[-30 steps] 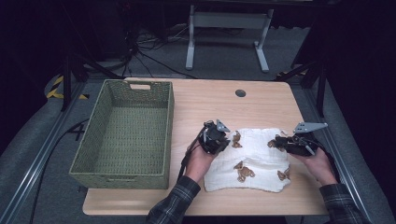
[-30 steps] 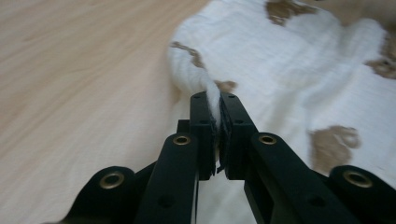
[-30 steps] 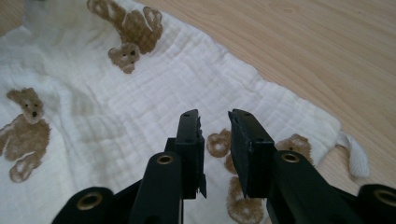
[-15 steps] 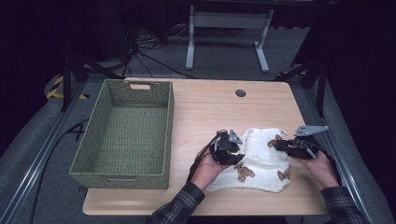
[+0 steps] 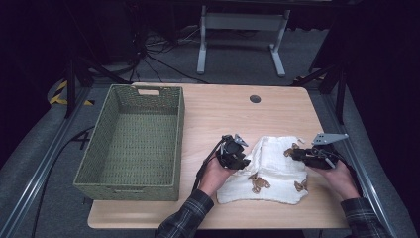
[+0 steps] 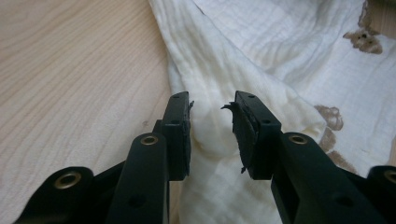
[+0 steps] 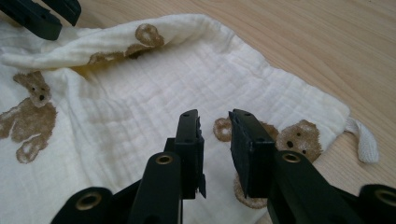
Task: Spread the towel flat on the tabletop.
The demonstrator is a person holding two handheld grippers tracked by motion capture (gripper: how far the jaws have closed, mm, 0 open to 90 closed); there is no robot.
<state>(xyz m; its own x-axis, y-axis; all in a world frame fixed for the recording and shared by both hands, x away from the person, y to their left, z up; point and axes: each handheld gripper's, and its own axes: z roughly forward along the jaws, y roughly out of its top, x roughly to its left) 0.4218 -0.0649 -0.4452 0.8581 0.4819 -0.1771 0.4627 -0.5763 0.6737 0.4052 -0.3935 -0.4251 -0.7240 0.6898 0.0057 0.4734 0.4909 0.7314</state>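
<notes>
Both grippers sitting part-open over the white bear-print cloth (image 5: 270, 171).
Left gripper (image 6: 212, 114) is straddling a raised fold at the cloth's left edge, jaws apart, not pinching. Right gripper (image 7: 215, 128) is hovering over a bear print (image 7: 299, 137) near the right corner, jaws gapped, empty. Since 0.5 s ago the cloth is bunching narrower between them. Green basket (image 5: 131, 144) is sitting well left. Pad-to-cloth contact is hard to judge.
</notes>
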